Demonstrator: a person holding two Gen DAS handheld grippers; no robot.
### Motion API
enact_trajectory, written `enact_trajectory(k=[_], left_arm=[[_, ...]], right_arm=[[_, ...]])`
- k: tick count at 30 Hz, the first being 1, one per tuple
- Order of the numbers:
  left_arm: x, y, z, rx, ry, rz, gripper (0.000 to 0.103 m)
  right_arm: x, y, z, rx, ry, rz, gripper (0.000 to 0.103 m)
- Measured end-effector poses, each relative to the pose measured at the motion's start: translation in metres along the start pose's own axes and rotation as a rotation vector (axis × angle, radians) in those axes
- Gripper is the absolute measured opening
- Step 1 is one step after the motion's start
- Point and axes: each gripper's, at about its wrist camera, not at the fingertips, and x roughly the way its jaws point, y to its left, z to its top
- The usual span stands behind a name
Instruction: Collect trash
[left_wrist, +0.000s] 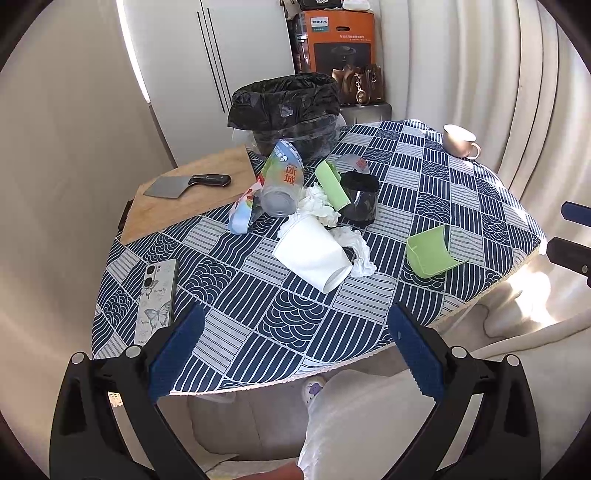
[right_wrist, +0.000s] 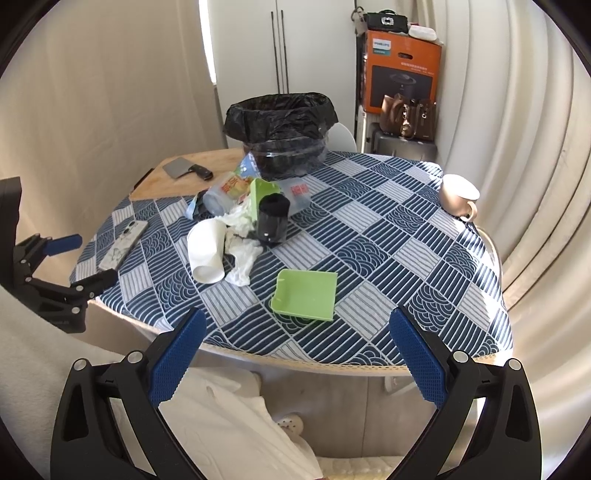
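Both grippers, left (left_wrist: 295, 350) & right (right_wrist: 299, 350), are held wide apart w/ nothing between, while white cup (right_wrist: 206, 251) is noted at 11 o'clock of green tray (right_wrist: 306, 293), bin (right_wrist: 280, 125) at 12.

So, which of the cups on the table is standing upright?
The beige mug with a handle, alone at the far right edge, stands upright. The white paper cup and the printed clear plastic cup lie on their sides in the pile.

Glossy black plastic bin liner (left_wrist: 284, 99); matt woven tablecloth (left_wrist: 424, 206); wooden board (left_wrist: 195, 195).
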Motion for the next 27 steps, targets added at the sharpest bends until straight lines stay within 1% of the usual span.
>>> enact_trajectory(k=[13,27], left_arm=[[0.0029,-0.0025,0.001,0.001,0.009,0.003,0.097],[0.0094,0.0041,-0.0004,-0.006,0.044,0.001,0.097]], right_arm=[[0.0024,-0.0023,-0.0008,-0.01,0.014,0.009,0.095],[0.0,0.0023,-0.0058,-0.036,0.023,0.0,0.095]])
